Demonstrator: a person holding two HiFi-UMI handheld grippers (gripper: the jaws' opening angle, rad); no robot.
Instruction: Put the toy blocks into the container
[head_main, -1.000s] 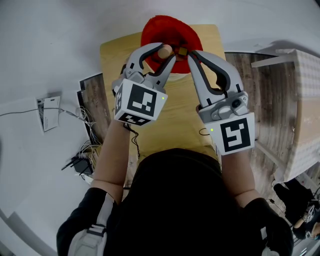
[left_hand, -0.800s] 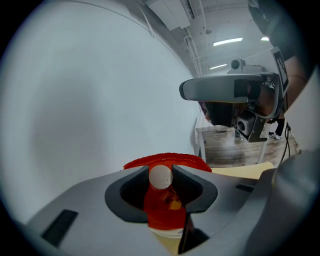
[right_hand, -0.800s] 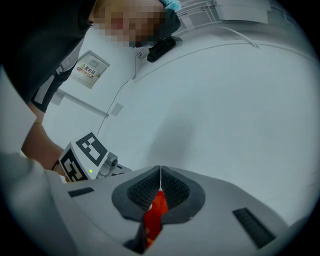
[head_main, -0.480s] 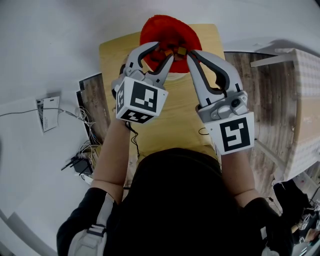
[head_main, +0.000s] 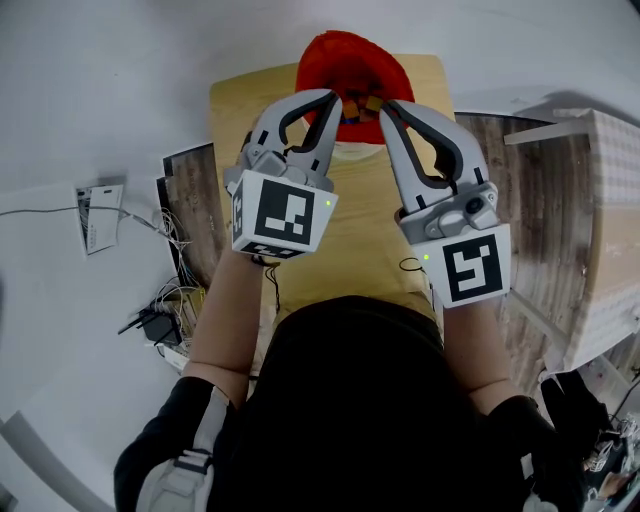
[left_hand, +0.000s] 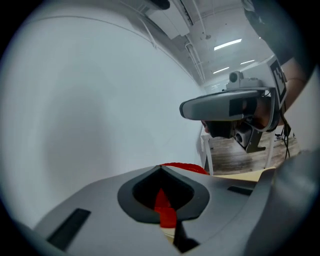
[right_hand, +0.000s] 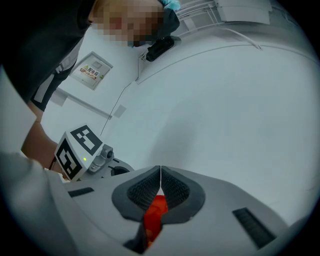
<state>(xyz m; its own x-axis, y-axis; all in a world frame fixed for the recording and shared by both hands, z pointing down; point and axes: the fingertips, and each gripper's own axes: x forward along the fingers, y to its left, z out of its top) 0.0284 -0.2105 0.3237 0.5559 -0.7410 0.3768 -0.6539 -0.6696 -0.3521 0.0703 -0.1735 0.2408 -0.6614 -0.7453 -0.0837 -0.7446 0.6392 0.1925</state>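
A red container (head_main: 345, 55) stands at the far end of the light wooden table (head_main: 350, 230), with small toy blocks (head_main: 362, 103) showing inside it between the two grippers. My left gripper (head_main: 331, 97) is shut over the container's near rim, with nothing between its fingers. In the left gripper view its tips (left_hand: 161, 166) meet, with the red container (left_hand: 164, 207) showing through the gap behind them. My right gripper (head_main: 386, 106) is also shut and empty beside it. Its pads (right_hand: 172, 190) touch, with the red container (right_hand: 156, 215) below.
The table is narrow, with grey floor to its left and wood-patterned floor on both sides. Cables and a plug strip (head_main: 160, 320) and a paper sheet (head_main: 95, 215) lie on the left. A white shelf unit (head_main: 610, 200) stands at the right.
The left gripper held a tan block over the container a second ago. It let the block go, and its jaws have now shut empty. The right gripper stayed in place.
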